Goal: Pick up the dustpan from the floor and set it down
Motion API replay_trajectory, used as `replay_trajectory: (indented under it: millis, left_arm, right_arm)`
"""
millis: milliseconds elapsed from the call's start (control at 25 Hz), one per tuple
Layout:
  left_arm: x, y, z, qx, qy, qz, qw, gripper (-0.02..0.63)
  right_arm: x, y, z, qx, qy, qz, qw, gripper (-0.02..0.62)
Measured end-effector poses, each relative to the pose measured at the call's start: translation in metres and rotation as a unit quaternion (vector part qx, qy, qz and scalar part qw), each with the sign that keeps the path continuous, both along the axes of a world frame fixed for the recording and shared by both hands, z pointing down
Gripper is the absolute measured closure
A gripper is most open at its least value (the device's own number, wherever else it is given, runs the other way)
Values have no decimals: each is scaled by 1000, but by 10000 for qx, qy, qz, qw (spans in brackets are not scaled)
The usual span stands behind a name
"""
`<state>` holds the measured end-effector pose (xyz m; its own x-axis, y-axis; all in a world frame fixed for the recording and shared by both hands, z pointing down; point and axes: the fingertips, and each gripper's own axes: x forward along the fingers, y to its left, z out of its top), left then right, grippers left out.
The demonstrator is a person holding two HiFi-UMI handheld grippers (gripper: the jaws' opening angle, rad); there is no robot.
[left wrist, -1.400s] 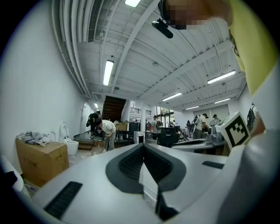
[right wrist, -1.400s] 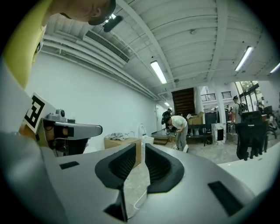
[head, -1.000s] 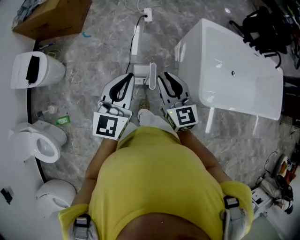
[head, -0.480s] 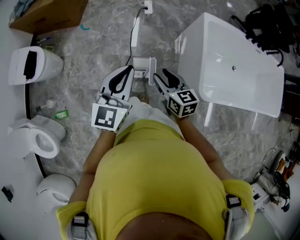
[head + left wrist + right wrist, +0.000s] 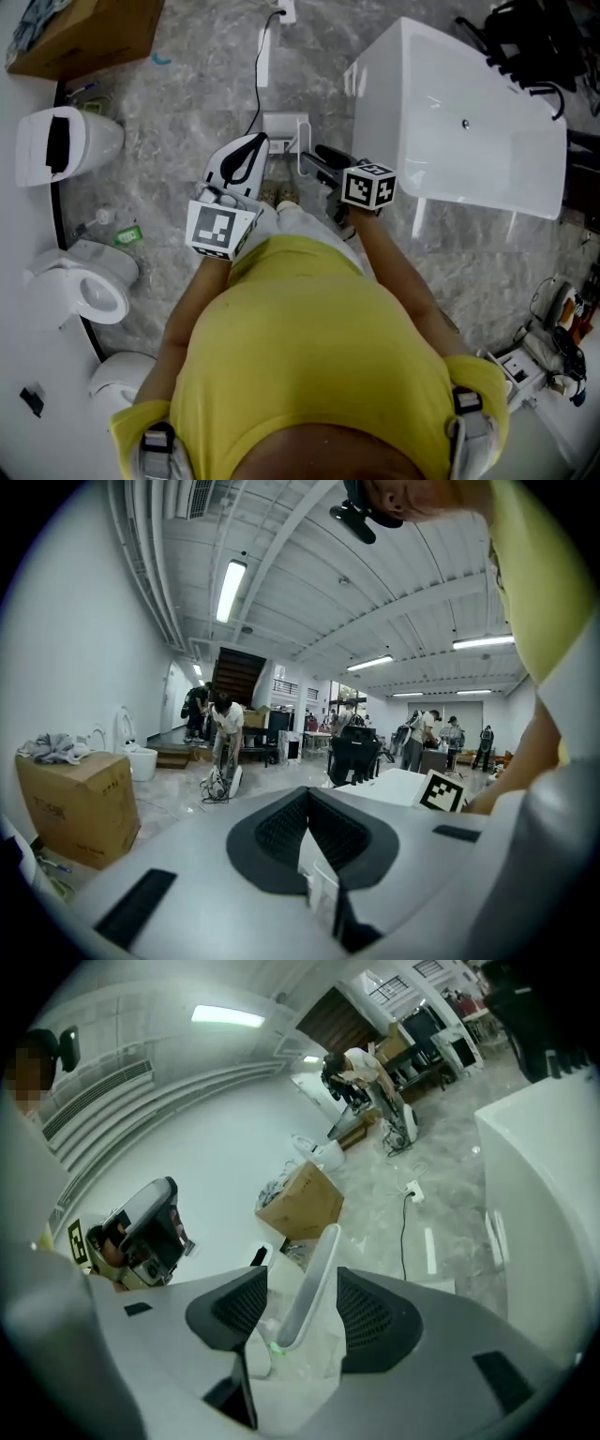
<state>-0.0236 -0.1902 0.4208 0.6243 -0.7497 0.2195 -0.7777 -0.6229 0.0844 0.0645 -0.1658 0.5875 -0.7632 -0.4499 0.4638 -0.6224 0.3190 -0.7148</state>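
Since a second ago: right gripper [image 5: 317,159] has rolled onto its side and sunk toward the dustpan [image 5: 281,125]; left gripper [image 5: 255,143] has dipped a little.
Head view, task thing: dustpan sits on the grey marbled floor [image 5: 187,84] just ahead of the person's feet [image 5: 279,197], its white handle [image 5: 304,141] upright — right gripper just beside the handle, left gripper near the pan's other side.
Head view, surroundings: white bathtub [image 5: 469,141] to the right, toilets [image 5: 66,141] along the left wall.
Left gripper view: jaws drawn together at the tips, gripping nothing; cardboard box [image 5: 75,799] off to the left.
Right gripper view: jaws apart and opening — handle stands between the pads, which do not press on it, so it is released rather than grasped.
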Motion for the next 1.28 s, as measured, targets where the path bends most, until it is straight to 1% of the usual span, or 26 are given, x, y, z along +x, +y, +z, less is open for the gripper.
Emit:
replay_trajectory:
  millis: [160, 320, 440, 480, 600, 720, 800, 920, 1120, 1280]
  left_arm:
    - [4, -8, 11, -135, -133, 131, 9997, 604]
    - [5, -15, 18, -272, -174, 168, 9993, 604]
    - [3, -22, 18, -277, -193, 143, 9993, 604]
    - [1, -23, 19, -282, -211, 133, 9993, 604]
    - [-6, -26, 21, -304, -260, 96, 9992, 604]
    - [-9, -27, 20, -303, -273, 71, 9991, 604]
    - [-12, -26, 20, -296, -265, 65, 9992, 604]
    - [-15, -26, 19, -287, -255, 67, 9992, 604]
    - [-11, -25, 16, -247, -217, 125, 9994, 604]
    - [-12, -22, 13, -194, -157, 196, 9995, 604]
  right_arm:
    - [-3, -1, 22, -436, -201, -296, 9984, 348]
    - [-11, -10, 25, -755, -838, -397, 9928, 347]
    - [-18, -10, 28, -940, -1200, -695, 9859, 357]
    - [-20, -10, 27, -966, -1341, -794, 9831, 373]
    - [-28, -11, 21, -1033, -1819, -954, 9732, 447]
    - [-29, -13, 18, -1126, -2063, -885, 9679, 465]
    - [-29, -15, 15, -1099, -2072, -812, 9687, 466]
    - [-35, -19, -5, -898, -2176, -786, 9687, 463]
    - [-37, -21, -54, -563, -2397, -744, 9663, 453]
    - [-42, -15, -96, -352, -2579, -620, 9636, 448]
